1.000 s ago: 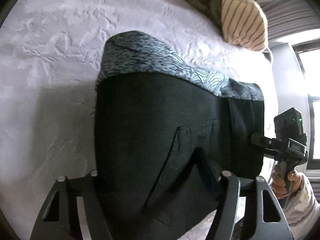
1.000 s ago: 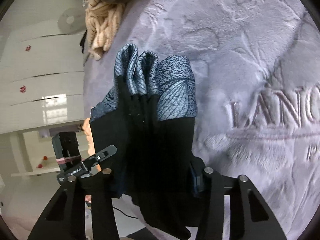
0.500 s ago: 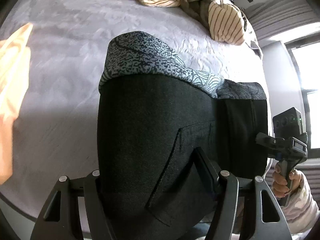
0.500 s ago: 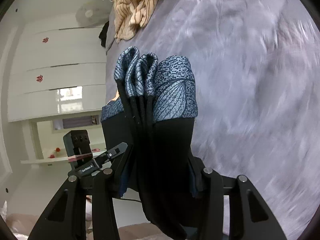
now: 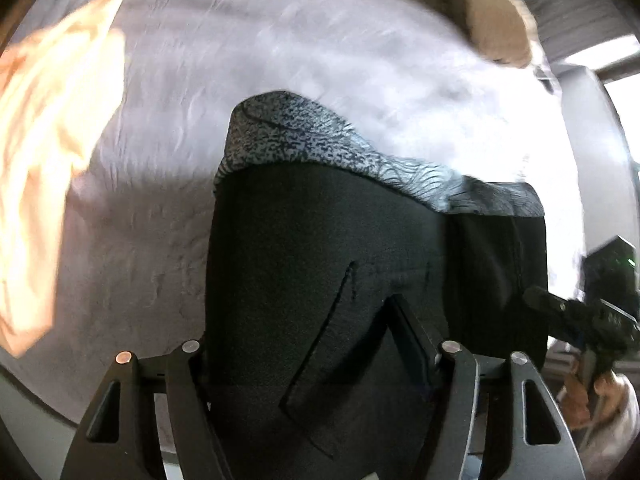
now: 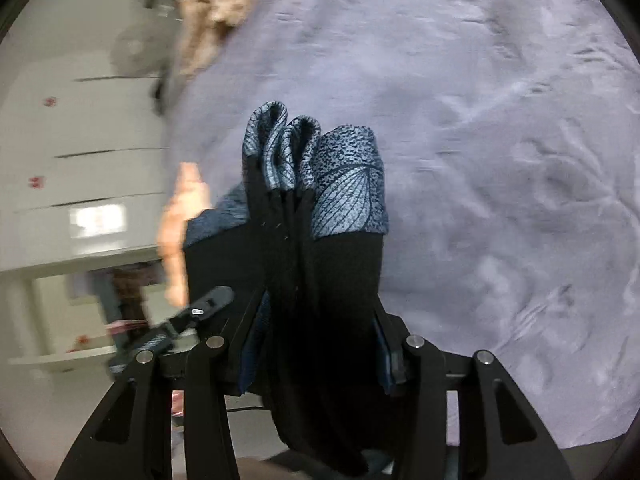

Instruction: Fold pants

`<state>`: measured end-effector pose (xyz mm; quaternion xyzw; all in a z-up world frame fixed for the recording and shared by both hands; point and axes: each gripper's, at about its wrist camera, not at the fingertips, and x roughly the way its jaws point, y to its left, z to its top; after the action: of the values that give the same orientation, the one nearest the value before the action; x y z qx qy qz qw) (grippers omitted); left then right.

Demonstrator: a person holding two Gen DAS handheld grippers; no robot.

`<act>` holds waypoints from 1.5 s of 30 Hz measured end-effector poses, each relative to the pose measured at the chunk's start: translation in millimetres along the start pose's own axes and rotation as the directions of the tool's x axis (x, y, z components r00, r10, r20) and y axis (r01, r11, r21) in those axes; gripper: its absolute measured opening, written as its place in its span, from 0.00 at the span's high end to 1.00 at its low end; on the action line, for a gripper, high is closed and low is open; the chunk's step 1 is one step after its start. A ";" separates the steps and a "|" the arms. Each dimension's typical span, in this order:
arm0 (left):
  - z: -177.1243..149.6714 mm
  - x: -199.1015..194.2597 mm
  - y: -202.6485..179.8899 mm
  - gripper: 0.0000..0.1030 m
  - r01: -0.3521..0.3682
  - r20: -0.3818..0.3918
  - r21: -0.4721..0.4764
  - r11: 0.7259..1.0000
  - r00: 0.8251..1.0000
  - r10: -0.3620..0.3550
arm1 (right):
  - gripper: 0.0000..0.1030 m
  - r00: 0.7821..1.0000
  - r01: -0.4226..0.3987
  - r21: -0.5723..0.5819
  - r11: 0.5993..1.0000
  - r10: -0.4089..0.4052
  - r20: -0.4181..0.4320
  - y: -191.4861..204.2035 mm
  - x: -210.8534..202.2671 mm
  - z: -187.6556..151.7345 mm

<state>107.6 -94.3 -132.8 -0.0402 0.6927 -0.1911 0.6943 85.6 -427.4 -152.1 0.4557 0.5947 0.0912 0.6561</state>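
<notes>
No legible writing or brand mark in either view; motion blur over most of the bedding, embossed pattern on the cover readable as texture only.

Pants (image 5: 360, 272): black, folded into a thick bundle, patterned grey-blue band at the far end. Held up clear above the bed cover (image 5: 280, 60), between both tools. Long axis running away from each camera, banded end pointing fwd/away, black end toward the tools. In right wrist view the band end shows approx. three stacked folds side by side (image 6: 316, 168), layers standing on edge. In left wrist view broad face of the bundle shown, slanted pocket seam visible, band running across the top, sloping down to the right.

Left tool (image 5: 320, 360): jaws have just been widening; bundle between them, right finger (image 5: 412, 336) lying against the cloth, left finger mostly hidden behind the fabric. Still pinching the pants as far as visible.

Right tool (image 6: 316, 344): pinching the folded stack, both fingers pressed to its sides, cloth hanging below.

Right tool also seen at right edge of left view (image 5: 596, 312), hand (image 5: 600, 396) on its grip.

Orange cloth (image 5: 44, 168) on bed at left, apart from pants. Striped beige heap (image 5: 492, 20) at far edge, blurred. White cabinet fronts (image 6: 60, 140) beyond the bed.
</notes>
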 end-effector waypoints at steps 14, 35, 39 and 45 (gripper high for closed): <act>2.2 -69.1 -34.7 0.25 -0.161 0.266 0.153 0.975 0.957 0.116 | 0.80 0.973 0.174 -0.151 0.973 -0.147 0.176 43.3 -53.5 -3.7; -10.9 -44.3 -40.7 0.10 -0.306 0.202 0.065 0.950 0.936 0.288 | 0.81 0.940 0.341 -0.210 0.916 -0.336 0.063 54.4 -13.9 -26.5; -15.1 -53.9 -48.9 0.09 -0.305 0.221 0.103 0.947 0.935 0.278 | 0.52 0.929 0.371 -0.231 0.900 -0.364 0.074 68.9 -8.2 -39.4; -22.0 -59.4 -54.6 0.00 -0.318 0.233 0.166 0.933 0.932 0.276 | 0.28 0.913 0.409 -0.256 0.876 -0.391 0.119 93.4 -2.0 -54.5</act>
<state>76.7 -121.1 -59.9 0.1162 0.5920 -0.1474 0.7837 77.5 -348.9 -78.1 0.2298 0.6364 0.0211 0.7361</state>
